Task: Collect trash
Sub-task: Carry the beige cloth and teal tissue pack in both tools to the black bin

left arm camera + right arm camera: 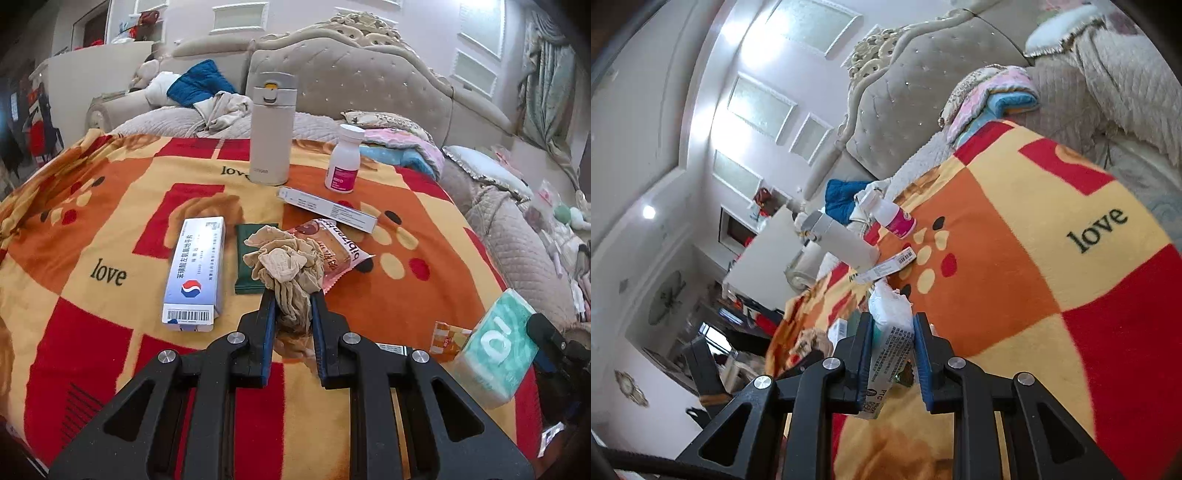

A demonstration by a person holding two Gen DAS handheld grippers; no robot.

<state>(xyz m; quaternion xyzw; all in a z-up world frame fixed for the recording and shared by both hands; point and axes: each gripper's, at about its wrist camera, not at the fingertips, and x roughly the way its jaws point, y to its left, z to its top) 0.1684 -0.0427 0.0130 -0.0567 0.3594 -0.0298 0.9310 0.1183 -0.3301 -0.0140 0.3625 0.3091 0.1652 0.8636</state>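
Observation:
My left gripper (292,297) is shut on a crumpled beige tissue (284,262), which bunches up above the fingertips, over the patterned blanket (110,221). Behind the tissue lie a dark green sachet (251,236) and a pink snack wrapper (332,247). My right gripper (894,319) is shut on a green-and-white tissue pack (888,354), its pads pressing both sides and the pack's white end sticking out past them. In the left wrist view that tissue pack (495,350) hangs at the right, with a right finger (543,328) against it. A small orange wrapper (448,338) lies beside it.
On the blanket sit a blue-and-white medicine box (195,273), a long white box (328,208), a white pill bottle (343,160) and a tall beige flask (271,129). A tufted sofa back (369,85) with pillows and clothes runs behind.

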